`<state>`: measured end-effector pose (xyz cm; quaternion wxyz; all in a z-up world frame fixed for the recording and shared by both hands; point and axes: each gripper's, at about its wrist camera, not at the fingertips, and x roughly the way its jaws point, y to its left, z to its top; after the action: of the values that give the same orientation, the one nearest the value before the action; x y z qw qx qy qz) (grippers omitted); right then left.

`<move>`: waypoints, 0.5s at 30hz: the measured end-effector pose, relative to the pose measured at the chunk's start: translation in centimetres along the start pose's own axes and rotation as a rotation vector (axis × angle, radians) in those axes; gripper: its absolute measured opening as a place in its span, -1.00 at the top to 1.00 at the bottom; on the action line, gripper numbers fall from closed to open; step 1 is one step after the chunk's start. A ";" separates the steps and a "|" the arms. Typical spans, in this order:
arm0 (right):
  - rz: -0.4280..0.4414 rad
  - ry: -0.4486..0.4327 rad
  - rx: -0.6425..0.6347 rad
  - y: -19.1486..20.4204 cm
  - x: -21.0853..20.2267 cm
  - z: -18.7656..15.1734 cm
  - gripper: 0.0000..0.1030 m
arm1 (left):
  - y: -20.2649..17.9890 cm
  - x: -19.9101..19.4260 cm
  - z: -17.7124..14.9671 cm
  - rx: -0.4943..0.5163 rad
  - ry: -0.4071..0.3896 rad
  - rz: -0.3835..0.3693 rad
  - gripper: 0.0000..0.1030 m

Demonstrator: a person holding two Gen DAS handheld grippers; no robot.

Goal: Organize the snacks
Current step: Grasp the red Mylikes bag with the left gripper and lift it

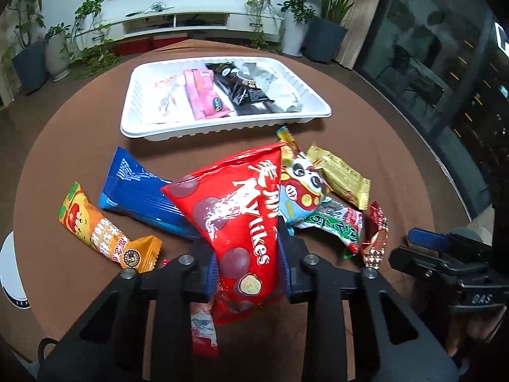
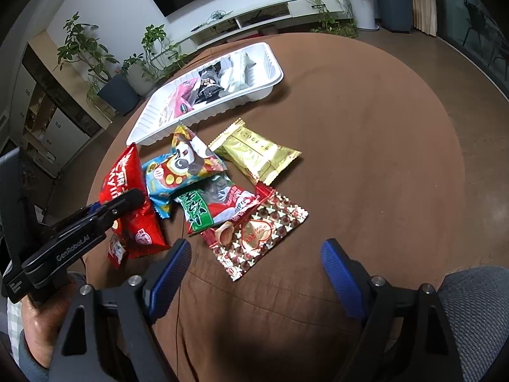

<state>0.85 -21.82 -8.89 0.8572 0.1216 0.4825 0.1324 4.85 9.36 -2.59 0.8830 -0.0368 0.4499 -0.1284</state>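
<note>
Blue pads of the left gripper (image 1: 249, 267) pinch a glossy red plastic snack bag (image 1: 235, 210) at lower centre. Right gripper (image 2: 254, 270) hangs spread wide above the brown round table (image 2: 366, 159), nothing between its fingers.

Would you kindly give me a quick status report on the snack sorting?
Left gripper shut on red Mylikes bag. Right gripper open, empty. White tray partly filled. Loose snacks beside bag; path to tray looks clear.

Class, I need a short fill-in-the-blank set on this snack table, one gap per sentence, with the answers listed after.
1. The left gripper is shut on a ____ snack bag.
2. The right gripper holds ____.
3. The pink packet lies in the ____ tray.
4. The table has a ____ cloth.

Answers: red; nothing; white; brown
</note>
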 end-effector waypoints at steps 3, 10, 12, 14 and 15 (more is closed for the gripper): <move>-0.004 0.002 0.003 0.0 -0.1 0.1 -0.63 | 0.0 -0.4 -0.1 0.000 -0.006 -0.022 0.50; -0.013 0.021 -0.002 -0.1 0.0 0.1 -0.57 | 0.9 -2.1 -1.1 -0.042 -0.014 -0.103 0.51; -0.014 0.029 -0.012 0.1 0.2 0.2 -0.54 | 1.0 -3.0 -1.5 -0.047 -0.020 -0.127 0.51; -0.019 0.041 -0.019 0.4 0.5 0.3 -0.49 | 1.1 -3.8 -1.8 -0.052 -0.025 -0.145 0.51; -0.021 0.046 -0.020 0.5 0.7 0.4 -0.49 | 1.1 -4.1 -2.0 -0.057 -0.027 -0.156 0.51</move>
<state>1.50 -21.15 -9.10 0.8485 0.1048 0.5018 0.1311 1.16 11.63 -0.77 0.8748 -0.0987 0.4373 -0.1836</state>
